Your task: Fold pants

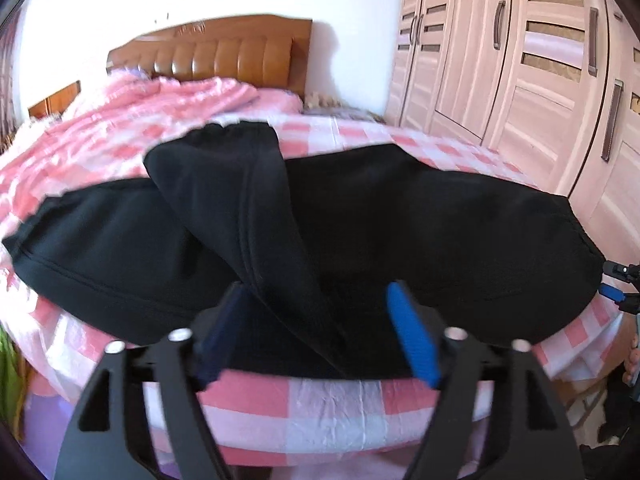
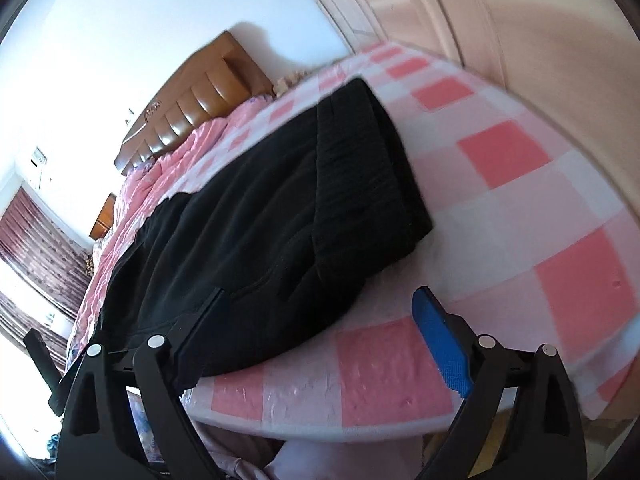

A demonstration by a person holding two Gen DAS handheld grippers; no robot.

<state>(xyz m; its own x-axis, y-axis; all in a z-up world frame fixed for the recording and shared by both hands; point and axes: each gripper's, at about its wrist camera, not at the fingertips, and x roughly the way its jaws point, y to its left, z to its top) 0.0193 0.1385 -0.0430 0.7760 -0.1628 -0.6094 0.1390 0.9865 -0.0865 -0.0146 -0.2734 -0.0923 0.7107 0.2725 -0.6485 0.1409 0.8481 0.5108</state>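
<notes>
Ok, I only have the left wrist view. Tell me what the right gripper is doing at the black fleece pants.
Observer: The right gripper is open and holds nothing.
Operator: Say where its fingers sit.
Observer: Its black finger is over the near edge of the black fleece pants. Its blue-padded finger is over the pink-and-white checked sheet.
Operator: Describe that end of the pants.
Observer: It is the ribbed waistband, lying flat on the sheet.
</notes>
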